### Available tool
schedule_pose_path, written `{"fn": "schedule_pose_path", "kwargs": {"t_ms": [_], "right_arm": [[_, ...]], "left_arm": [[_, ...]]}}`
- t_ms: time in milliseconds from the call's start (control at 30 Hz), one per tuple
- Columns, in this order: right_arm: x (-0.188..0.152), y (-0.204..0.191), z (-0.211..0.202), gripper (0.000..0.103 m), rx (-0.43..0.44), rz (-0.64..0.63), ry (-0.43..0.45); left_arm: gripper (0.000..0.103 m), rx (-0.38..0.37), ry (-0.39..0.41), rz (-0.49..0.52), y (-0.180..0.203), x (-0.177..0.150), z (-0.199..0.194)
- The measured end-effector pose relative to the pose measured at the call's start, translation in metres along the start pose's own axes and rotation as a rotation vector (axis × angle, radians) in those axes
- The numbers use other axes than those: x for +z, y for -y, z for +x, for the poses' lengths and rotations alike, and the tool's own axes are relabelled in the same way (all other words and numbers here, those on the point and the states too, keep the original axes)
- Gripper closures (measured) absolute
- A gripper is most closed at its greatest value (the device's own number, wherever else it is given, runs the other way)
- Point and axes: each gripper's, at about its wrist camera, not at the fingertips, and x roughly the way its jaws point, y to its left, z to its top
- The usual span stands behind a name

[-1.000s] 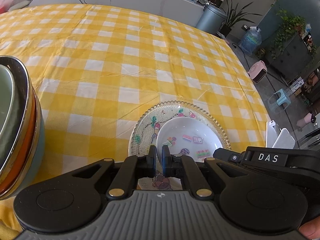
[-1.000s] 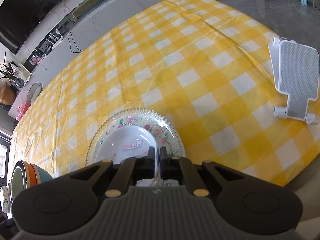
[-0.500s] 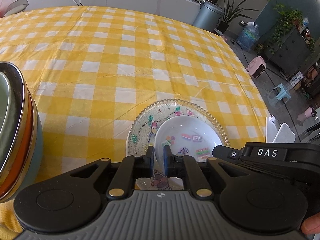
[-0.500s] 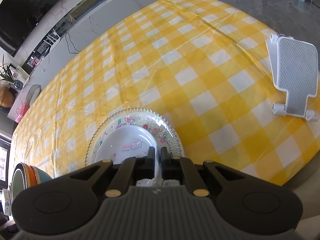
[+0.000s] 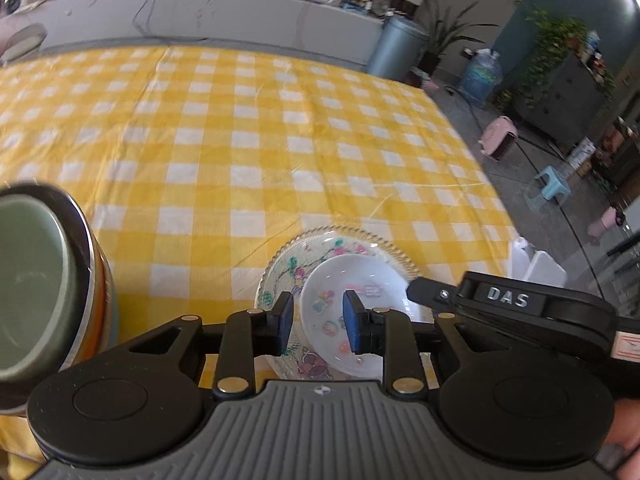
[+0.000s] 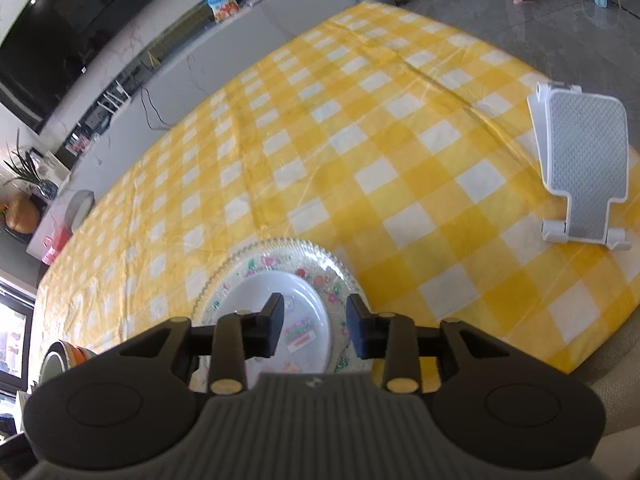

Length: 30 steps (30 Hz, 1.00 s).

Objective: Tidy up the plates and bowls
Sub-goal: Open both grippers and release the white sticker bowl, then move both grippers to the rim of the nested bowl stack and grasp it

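Note:
A small white bowl (image 5: 352, 300) with cartoon stickers rests on a clear glass plate (image 5: 292, 260) with a beaded rim, on the yellow checked tablecloth. My left gripper (image 5: 318, 322) is open above the bowl's near side and holds nothing. My right gripper (image 6: 314, 326) is also open above the bowl (image 6: 280, 296) and plate (image 6: 320, 252), empty. The right gripper's black body (image 5: 500, 304) reaches in from the right in the left wrist view. A stack of nested bowls (image 5: 36, 292), green inside with orange and blue ones below, stands at the left.
A white and grey phone stand (image 6: 580, 160) sits on the table at the right. The stack of bowls also shows at the lower left of the right wrist view (image 6: 66, 356). The table's near edge lies just below the plate.
Both grippers were shut on the white bowl's rim. Now both have opened and drawn back and up a little, and the bowl lies released on the glass plate.

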Motion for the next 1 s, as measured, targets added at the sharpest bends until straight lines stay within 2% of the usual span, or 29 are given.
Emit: {"fn": "schedule_pose_path", "kwargs": {"t_ms": [133, 233, 300, 367, 467, 667, 700, 800, 1000], "right_arm": [[-0.002, -0.004, -0.015, 0.059, 0.022, -0.015, 0.052], [-0.005, -0.012, -0.025, 0.053, 0.023, -0.018, 0.068], [-0.010, -0.018, -0.030, 0.053, 0.049, -0.005, 0.054], [-0.017, -0.028, -0.034, 0.053, 0.069, -0.003, 0.045], [-0.027, -0.052, -0.040, 0.052, 0.089, -0.039, 0.031], [-0.042, -0.105, -0.048, 0.044, 0.195, -0.115, -0.010], [-0.045, -0.114, -0.048, 0.040, 0.207, -0.130, -0.021], [-0.054, -0.140, -0.043, 0.039, 0.226, -0.174, -0.044], [-0.070, -0.170, -0.018, 0.039, 0.211, -0.184, -0.120]], "left_arm": [[0.061, -0.008, 0.029, 0.046, -0.001, 0.009, -0.030], [0.049, 0.003, 0.030, 0.032, -0.010, 0.016, -0.053], [0.048, -0.002, 0.039, 0.010, -0.020, 0.019, -0.068], [0.042, 0.001, 0.062, -0.005, -0.029, 0.021, -0.082], [0.038, 0.017, 0.084, -0.006, -0.042, 0.023, -0.100], [0.027, 0.086, 0.166, -0.039, -0.076, 0.024, -0.135], [0.026, 0.103, 0.178, -0.051, -0.082, 0.024, -0.139], [0.025, 0.137, 0.191, -0.111, -0.107, 0.023, -0.142], [0.025, 0.131, 0.134, -0.301, -0.166, 0.014, -0.130]]}}
